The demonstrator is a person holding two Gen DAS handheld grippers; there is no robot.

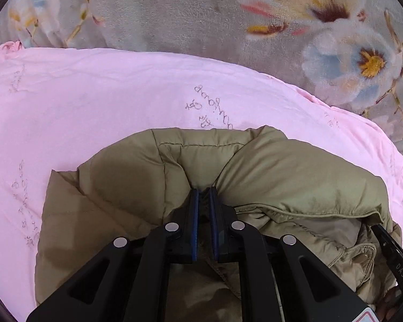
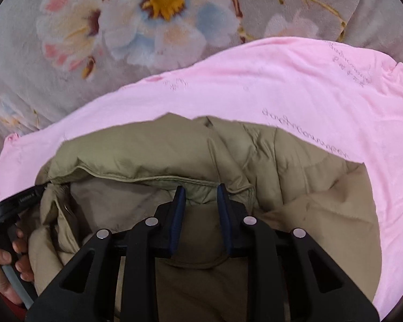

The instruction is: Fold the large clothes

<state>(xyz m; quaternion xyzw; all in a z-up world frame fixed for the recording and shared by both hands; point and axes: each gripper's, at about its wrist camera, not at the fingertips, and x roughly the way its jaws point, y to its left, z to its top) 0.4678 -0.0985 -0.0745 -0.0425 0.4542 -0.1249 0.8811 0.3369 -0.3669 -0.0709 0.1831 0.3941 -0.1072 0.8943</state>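
Note:
A puffy olive-tan jacket lies bunched on a pink sheet. My left gripper is shut on a fold of the jacket, its blue pads pinching the fabric. In the right wrist view the jacket fills the lower middle. My right gripper has its jaws a little apart around the jacket's hem edge, which sits between the blue pads. The left gripper shows at the left edge of the right wrist view, held by a hand.
The pink sheet, with faint printed writing, lies over a grey floral blanket that covers the far side. The right gripper's body shows at the right edge of the left wrist view.

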